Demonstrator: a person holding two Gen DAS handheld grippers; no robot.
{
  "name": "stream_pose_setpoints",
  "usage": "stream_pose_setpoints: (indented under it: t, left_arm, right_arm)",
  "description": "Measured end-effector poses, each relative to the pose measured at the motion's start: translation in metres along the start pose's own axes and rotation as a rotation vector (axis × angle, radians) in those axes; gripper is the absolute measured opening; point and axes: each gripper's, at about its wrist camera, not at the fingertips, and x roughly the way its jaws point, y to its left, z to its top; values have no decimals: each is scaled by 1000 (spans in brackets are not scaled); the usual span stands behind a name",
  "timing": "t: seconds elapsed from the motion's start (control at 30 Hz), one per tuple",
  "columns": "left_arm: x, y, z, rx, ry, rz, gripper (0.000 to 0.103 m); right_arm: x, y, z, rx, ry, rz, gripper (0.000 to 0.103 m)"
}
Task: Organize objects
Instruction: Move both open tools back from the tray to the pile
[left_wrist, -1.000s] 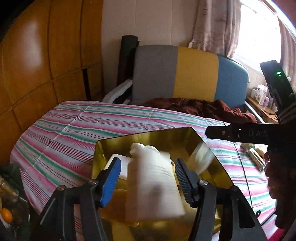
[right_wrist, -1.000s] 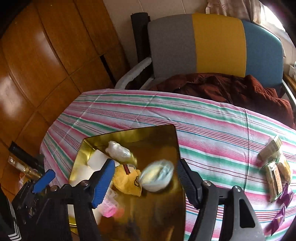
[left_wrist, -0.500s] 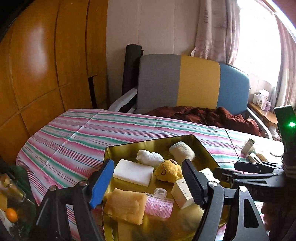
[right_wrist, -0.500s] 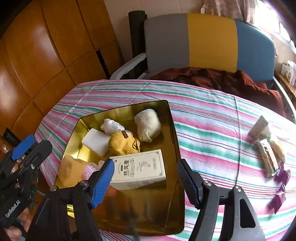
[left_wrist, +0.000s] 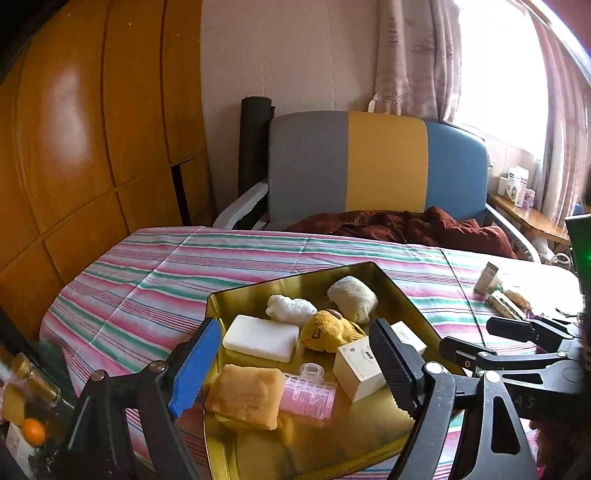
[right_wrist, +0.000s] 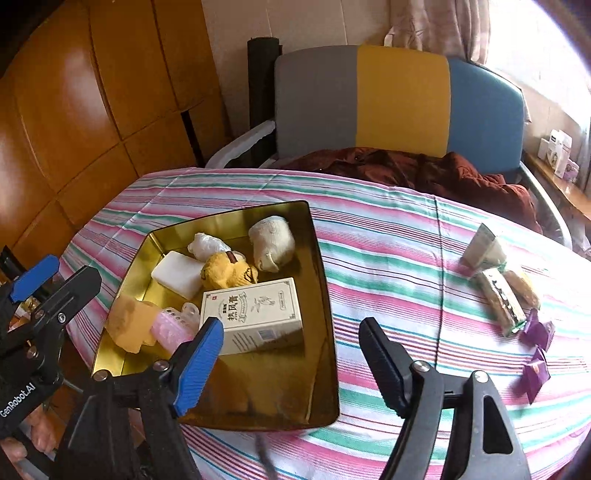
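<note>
A gold tray (right_wrist: 321, 295) (left_wrist: 402, 295) sits on the striped table. It holds a white printed box (right_wrist: 255, 314) (left_wrist: 360, 363), a white soap bar (right_wrist: 177, 275) (left_wrist: 260, 338), a yellow plush (right_wrist: 227, 271) (left_wrist: 327, 330), a cream sock roll (right_wrist: 273, 243) (left_wrist: 352, 297), a white bundle (right_wrist: 207, 245), an orange sponge (right_wrist: 129, 323) (left_wrist: 243, 397) and a pink hair roller (right_wrist: 173, 330) (left_wrist: 308, 395). My left gripper (left_wrist: 291, 367) is open and empty above the tray's near left side. My right gripper (right_wrist: 291, 354) is open and empty over the tray's near right corner.
Snack packets (right_wrist: 498, 291) and purple wrapped sweets (right_wrist: 535, 354) lie at the table's right. A grey, yellow and blue chair (right_wrist: 399, 103) with a brown cloth (right_wrist: 424, 170) stands behind the table. Wooden panelling is on the left. Bottles and an orange (left_wrist: 33, 430) sit low left.
Both grippers let go of what they held: the white box and the sock roll now lie in the tray. Both grippers have pulled back and up from the tray.
</note>
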Motion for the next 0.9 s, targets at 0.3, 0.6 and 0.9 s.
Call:
stream_pose_setpoints:
  t: [0.3,0.6,0.9]
  left_arm:
    - [-12,-14,-3,40,-15,-12,87]
    - [-19,-27,-3,84,-23,-24,87]
    - [-15,-45,-7,134,-5,-36,87]
  right_arm:
    - [-13,-10,-9,19,-25,-20,78]
    - [-24,-23,-10,34,-49,-38,78]
    - [-25,-54,-16,82,-44,-80,78]
